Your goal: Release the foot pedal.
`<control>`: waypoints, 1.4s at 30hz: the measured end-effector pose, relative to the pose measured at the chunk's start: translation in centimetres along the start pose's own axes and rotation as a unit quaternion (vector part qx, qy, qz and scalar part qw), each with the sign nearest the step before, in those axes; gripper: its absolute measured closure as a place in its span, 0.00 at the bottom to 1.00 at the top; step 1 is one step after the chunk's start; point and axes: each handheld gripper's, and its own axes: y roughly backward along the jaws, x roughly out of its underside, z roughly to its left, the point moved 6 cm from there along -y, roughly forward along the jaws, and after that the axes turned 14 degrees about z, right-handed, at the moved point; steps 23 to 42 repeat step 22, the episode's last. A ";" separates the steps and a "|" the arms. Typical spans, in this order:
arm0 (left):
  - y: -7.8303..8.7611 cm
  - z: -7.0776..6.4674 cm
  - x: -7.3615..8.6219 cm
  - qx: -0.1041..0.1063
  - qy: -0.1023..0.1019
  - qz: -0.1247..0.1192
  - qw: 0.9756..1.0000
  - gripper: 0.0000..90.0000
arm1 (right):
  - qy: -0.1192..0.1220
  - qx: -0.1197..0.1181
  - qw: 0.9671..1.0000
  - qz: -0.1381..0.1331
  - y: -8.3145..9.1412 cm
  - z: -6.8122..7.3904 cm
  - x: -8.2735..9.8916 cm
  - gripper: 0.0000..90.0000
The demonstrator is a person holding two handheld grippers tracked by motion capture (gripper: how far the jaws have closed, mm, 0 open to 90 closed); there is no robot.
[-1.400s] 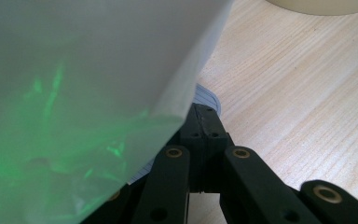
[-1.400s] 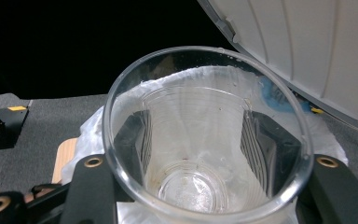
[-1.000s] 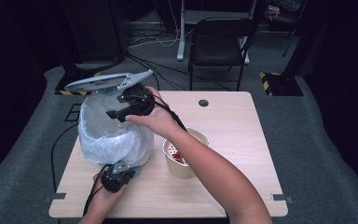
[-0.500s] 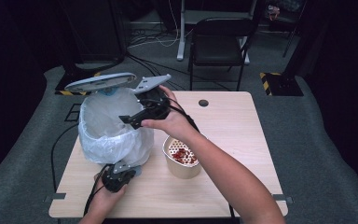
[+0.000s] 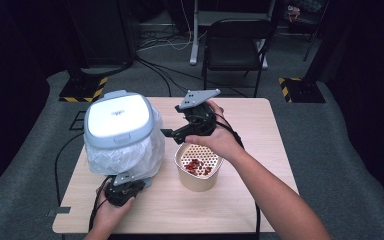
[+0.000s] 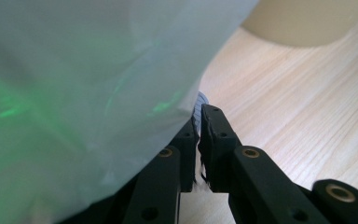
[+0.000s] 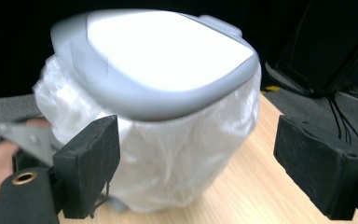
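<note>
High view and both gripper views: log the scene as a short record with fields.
Bin: small bin lined with a white plastic bag, grey-and-white lid shut.
Cup: tan paper cup with a perforated insert and red scraps, right of the bin.
Left gripper: fingers nearly together at the bag's lower edge, having just opened slightly.
Right gripper: open, nothing between its fingers, above the cup, facing the bin.
Surface: light wooden table.
</note>
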 end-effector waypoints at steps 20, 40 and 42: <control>2.0 -1.2 0.0 0.019 -0.040 -0.024 0.999 0.60 | -0.041 0.021 0.999 -0.005 2.7 -0.9 6.7 0.16; 2.3 -1.3 0.1 0.021 -0.028 -0.021 0.999 0.56 | -0.040 0.031 0.999 -0.005 3.2 -0.8 7.6 0.16; 2.3 -1.3 0.1 0.021 -0.028 -0.021 0.999 0.56 | -0.040 0.031 0.999 -0.005 3.2 -0.8 7.6 0.16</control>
